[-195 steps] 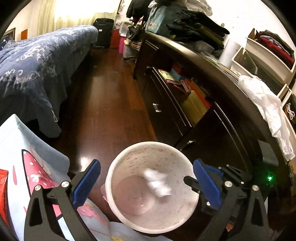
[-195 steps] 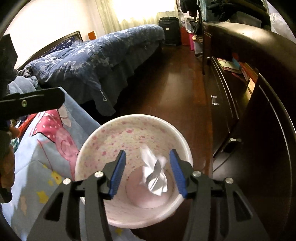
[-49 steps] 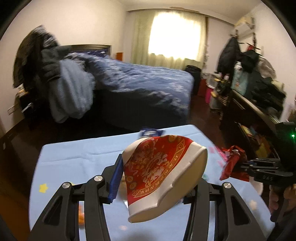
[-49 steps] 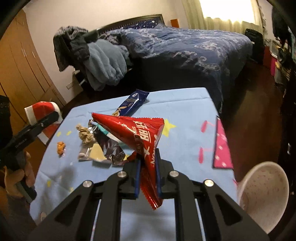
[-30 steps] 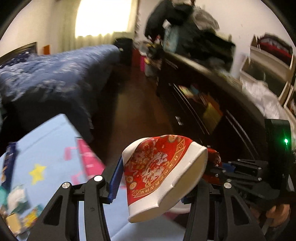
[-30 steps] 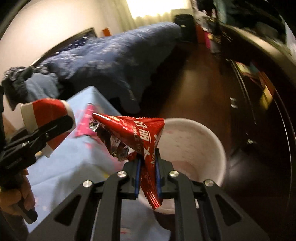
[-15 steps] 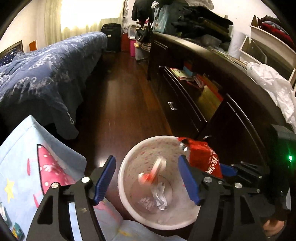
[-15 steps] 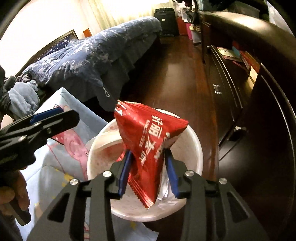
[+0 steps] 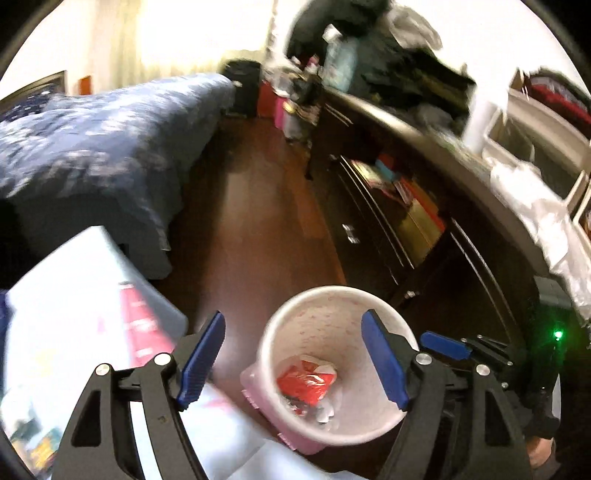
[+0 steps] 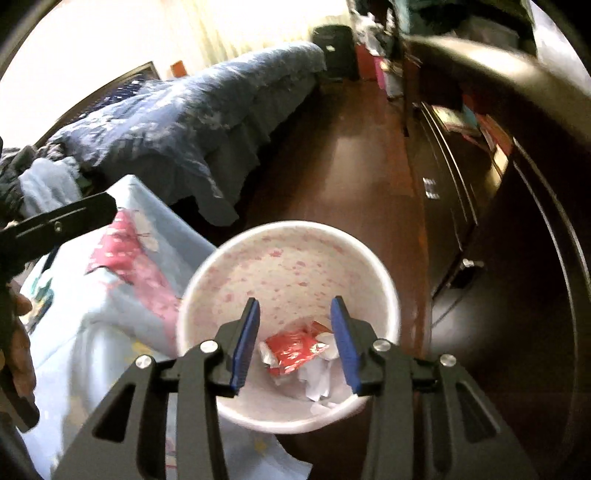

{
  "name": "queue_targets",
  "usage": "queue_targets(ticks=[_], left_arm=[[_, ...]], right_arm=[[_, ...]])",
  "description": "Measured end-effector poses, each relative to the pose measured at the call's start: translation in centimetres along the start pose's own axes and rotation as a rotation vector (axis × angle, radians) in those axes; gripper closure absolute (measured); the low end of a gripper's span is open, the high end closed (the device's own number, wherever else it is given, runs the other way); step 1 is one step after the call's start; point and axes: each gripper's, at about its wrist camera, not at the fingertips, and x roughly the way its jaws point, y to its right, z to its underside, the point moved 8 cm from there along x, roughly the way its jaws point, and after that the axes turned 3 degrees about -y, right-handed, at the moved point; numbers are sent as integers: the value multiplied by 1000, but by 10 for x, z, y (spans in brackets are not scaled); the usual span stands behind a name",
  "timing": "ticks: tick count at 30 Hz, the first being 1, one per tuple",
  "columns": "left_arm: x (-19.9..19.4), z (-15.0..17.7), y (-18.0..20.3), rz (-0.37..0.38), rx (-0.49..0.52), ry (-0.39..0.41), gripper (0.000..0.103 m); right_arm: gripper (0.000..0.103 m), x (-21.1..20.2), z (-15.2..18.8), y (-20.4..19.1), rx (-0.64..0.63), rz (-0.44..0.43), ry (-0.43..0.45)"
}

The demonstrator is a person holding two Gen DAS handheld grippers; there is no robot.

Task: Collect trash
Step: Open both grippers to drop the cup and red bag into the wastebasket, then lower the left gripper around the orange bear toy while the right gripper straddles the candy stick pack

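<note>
A lived-in home bedroom is showing ahead of the right gripper (image 10: 293, 341): a bed (image 10: 192, 122) under a rumpled blue floral quilt is lying beyond it to the left, a dark dresser (image 10: 509, 192) crammed with books is running along its right, and curtains (image 10: 266, 22) are glowing at the far end.

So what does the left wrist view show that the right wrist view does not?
Only the left wrist view shows the left tool with its jaws wide apart, the white cloth on the dark cabinet, and the right tool's green light. Only the right wrist view shows the right tool, open and empty, and a hand at the left edge. Both show the pink-speckled bin holding the red wrapper, the bed and the tablecloth.
</note>
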Motion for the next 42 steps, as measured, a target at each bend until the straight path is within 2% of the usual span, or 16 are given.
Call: queue_targets(ticks=[4,5,7,10,12,16,18,21,24,28,35,42], left_arm=[[-65,16,-58,-91,-78,76,16],[-84,24,-79,-136,-102,90,14],[-116,41,-116,-229,-139,106,11],[-173,81,-182,-369,-216,124,7],[-200,107,-214,-434,-261,117,4],[-248,172,-284,-604,-377,60,4],[-259,193,-309,-656,-434,39,4],[-262,219,-339,-718,-504,-5,4],[-255,232,-355,-804,-504,-54,4],[-240,244,-367,-853,-503,-103,4],[-229,249,-376,-825,-527,-99,4],[-218,244,-377,-761,-531,-85,8]], right_arm=[[43,-26,-5,-75,-149,-104,50],[42,-32,-5,-100,-204,-134,62],[31,-43,-2,-143,-296,-184,82],[29,-54,6,-209,-424,-267,95],[29,-55,11,-235,-459,-302,79],[29,-49,17,-273,-493,-347,48],[29,-45,20,-286,-510,-351,36],[29,-41,25,-301,-529,-352,22],[29,-37,27,-307,-540,-352,15],[29,-30,23,-309,-546,-335,10],[29,-7,16,-311,-536,-324,-39],[29,32,22,-334,-609,-265,-76]])
